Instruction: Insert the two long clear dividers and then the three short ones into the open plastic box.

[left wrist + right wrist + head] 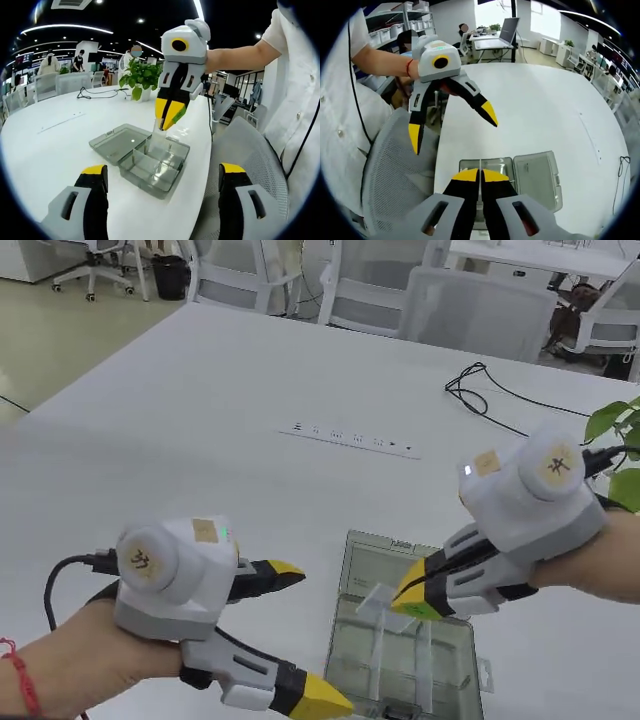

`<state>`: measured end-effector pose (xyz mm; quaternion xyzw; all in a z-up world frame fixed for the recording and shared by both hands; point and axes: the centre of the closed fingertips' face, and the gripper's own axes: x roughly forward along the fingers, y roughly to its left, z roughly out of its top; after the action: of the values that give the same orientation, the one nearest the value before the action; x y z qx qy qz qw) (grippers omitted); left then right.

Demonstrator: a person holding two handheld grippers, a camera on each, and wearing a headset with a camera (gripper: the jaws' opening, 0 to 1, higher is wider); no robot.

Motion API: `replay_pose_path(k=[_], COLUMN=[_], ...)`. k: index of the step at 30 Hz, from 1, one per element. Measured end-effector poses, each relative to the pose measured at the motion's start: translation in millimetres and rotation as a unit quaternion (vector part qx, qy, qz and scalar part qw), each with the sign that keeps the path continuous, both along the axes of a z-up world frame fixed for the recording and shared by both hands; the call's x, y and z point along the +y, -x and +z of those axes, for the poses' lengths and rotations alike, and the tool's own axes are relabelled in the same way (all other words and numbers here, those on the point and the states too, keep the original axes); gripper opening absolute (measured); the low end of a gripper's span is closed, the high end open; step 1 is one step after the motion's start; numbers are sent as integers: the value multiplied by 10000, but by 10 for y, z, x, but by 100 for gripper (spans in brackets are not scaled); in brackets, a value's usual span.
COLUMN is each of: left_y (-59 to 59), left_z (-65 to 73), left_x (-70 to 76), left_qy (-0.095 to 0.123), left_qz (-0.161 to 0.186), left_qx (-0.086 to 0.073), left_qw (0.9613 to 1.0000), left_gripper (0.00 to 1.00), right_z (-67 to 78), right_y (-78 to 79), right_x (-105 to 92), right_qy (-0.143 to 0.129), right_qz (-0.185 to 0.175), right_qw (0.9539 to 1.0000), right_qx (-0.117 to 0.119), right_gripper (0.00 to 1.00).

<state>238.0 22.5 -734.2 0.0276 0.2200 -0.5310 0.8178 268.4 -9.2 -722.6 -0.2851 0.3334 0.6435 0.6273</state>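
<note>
The open clear plastic box (345, 640) lies near the table's front edge, its lid (385, 560) folded back flat. Two long clear dividers (377, 665) stand in its base. My right gripper (405, 602) hovers over the base, shut on a short clear divider (375, 602) that hangs down toward the box. In the left gripper view, that divider (159, 137) dangles from the right gripper (167, 120) just above the box (150, 172). My left gripper (310, 635) is open and holds nothing, left of the box. The right gripper view shows it (453, 131) spread wide above the box (497, 165).
A flush power strip (350, 438) sits mid-table, with a black cable (480, 390) behind it on the right. A green plant (620, 430) stands at the right edge. Office chairs (470, 310) line the far side, and a mesh chair (400, 175) is at the near side.
</note>
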Motion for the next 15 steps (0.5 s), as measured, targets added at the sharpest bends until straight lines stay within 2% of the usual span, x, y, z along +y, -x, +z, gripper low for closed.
replay_pose_path(k=[3, 9, 15], left_y=[16, 44, 38], left_z=[-64, -119, -122], left_x=[22, 49, 61], left_qy=[-65, -53, -15], left_qz=[-11, 9, 51], left_qx=[74, 174, 168], left_qw=[10000, 9998, 9998], left_gripper=[99, 100, 100], right_z=[-86, -205, -310], right_y=[-27, -53, -55], right_x=[43, 82, 62], right_qy=[-5, 17, 105], right_qz=[-6, 7, -29], right_qw=[10000, 10000, 9999], right_qx=[1, 28, 96], right_gripper=[3, 3, 3])
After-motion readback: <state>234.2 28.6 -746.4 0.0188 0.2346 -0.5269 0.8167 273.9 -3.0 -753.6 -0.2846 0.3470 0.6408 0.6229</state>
